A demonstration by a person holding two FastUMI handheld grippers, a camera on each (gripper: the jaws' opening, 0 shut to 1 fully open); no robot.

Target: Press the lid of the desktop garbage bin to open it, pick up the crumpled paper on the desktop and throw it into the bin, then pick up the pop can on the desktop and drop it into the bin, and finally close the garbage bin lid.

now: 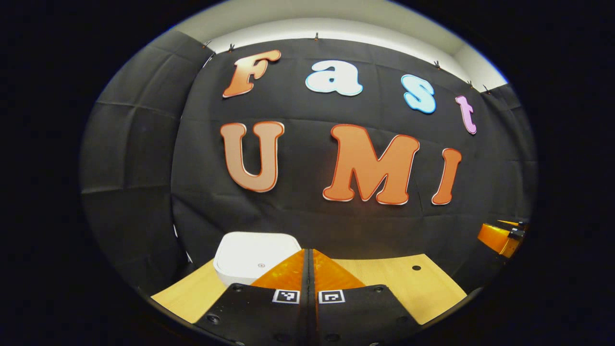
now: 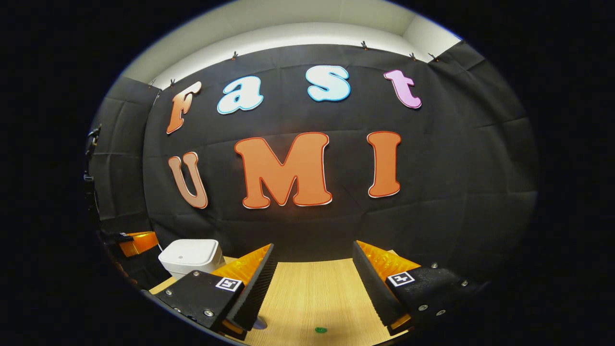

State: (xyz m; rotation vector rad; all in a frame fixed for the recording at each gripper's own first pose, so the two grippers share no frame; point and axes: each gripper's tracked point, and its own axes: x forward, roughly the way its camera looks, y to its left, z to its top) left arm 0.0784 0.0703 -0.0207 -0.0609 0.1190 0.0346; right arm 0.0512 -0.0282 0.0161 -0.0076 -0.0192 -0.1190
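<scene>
Garbage bin (image 1: 250,262) sits on the desk (image 1: 399,283), lid down, just ahead and a little left of your left hand-held gripper (image 1: 310,254). That gripper's 2 fingers are pressed together with nothing between them, which suits a press. In the right gripper view the bin (image 2: 191,257) is off to the left, near the desk's (image 2: 312,293) far edge, and your right hand-held gripper (image 2: 313,278) has its jaws spread wide, empty.

Handling, as a judgement:
- Bin looks like a light white plastic box with rounded corners and a flat push lid. It will probably slide if you shove sideways, so press straight down.
- There is a small round mark (image 1: 261,265) on the lid top. It looks like the press point, but I can't confirm that.
- Use the closed tips as 1 blunt point. Plastic is smooth, so keep the tips square to the lid or they will skid.
- Don't grip the bin, only push the lid.

I can't place the crumpled paper or the pop can from here. Expect the paper to be soft and near weightless, and the can thin-walled, slick and easy to dent. Grip the can across its middle.

A small green spot (image 2: 320,329) lies on the desk below the right hand-held gripper. I can't tell what it is.
</scene>
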